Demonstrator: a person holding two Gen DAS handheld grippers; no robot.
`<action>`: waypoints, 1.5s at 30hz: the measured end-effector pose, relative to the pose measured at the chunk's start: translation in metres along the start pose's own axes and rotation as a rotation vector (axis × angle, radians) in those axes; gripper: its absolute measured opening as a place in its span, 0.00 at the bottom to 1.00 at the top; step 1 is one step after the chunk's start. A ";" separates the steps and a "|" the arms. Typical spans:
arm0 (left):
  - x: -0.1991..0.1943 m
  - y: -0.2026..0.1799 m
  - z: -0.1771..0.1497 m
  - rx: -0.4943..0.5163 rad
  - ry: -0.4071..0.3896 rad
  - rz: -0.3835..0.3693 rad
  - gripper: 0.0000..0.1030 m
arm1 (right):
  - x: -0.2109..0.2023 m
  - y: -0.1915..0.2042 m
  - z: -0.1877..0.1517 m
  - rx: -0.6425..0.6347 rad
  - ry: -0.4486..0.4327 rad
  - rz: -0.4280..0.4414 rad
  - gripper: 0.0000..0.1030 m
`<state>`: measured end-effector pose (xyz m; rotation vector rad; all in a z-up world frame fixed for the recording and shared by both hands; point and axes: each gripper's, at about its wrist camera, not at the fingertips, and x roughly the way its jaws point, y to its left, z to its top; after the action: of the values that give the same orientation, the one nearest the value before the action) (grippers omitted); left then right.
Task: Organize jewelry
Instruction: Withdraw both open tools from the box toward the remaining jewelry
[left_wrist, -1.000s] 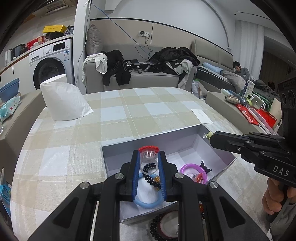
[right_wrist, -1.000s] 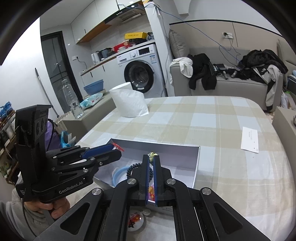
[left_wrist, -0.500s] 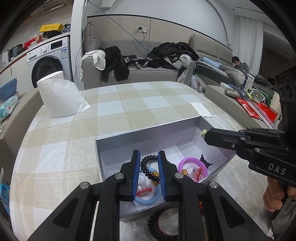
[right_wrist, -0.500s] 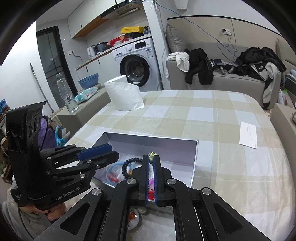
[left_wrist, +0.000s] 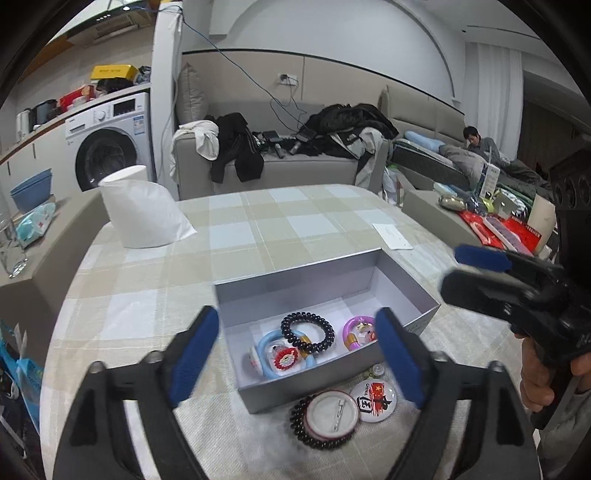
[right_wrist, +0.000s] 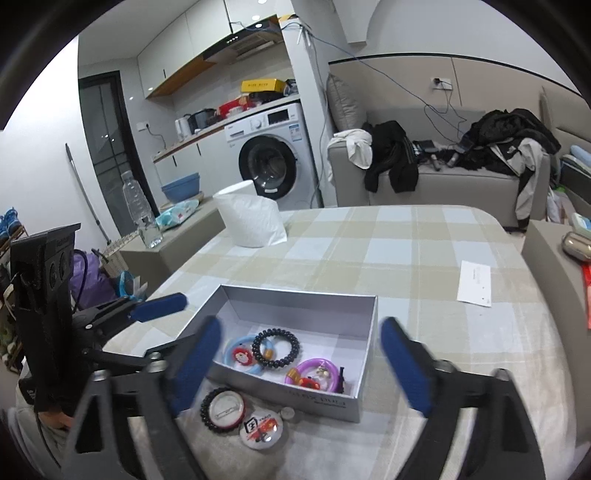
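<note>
Left gripper (left_wrist: 297, 354): jaws just spread, empty.
Right gripper (right_wrist: 299, 363): jaws just spread, empty.
Black beaded bracelet (left_wrist: 307, 332): in open grey box (left_wrist: 295, 286), beyond both.

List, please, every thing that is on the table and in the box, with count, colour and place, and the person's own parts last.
box: 1, silver-grey, open, near end of the table
black bead bracelet: 1, black, in the box, overlapping the blue ring
blue ring: 1, light blue with a red and white charm, in the box
purple ring: 1, purple with small charms, in the box
round badges: 2, white, on the table in front of the box; a black coil band circles one
paper roll: 1, white, far left of the table
paper slip: 1, white, far right of the table
tablecloth: 1, beige and white check
left gripper: 1, black with blue fingers, open, empty
right gripper: 1, black with blue fingers, open, empty
</note>
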<state>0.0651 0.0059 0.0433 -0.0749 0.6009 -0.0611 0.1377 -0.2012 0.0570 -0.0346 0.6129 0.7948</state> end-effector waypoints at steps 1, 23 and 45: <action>-0.002 0.002 0.000 -0.011 -0.005 0.004 0.97 | -0.002 -0.001 -0.001 0.006 0.006 0.006 1.00; 0.000 0.012 -0.033 -0.062 0.050 0.066 0.99 | 0.005 0.004 -0.030 -0.038 0.131 -0.069 1.00; 0.016 0.007 -0.044 -0.051 0.125 0.056 0.99 | 0.024 -0.001 -0.043 -0.026 0.208 -0.088 1.00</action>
<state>0.0533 0.0089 -0.0023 -0.1046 0.7290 0.0043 0.1293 -0.1969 0.0083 -0.1690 0.7926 0.7184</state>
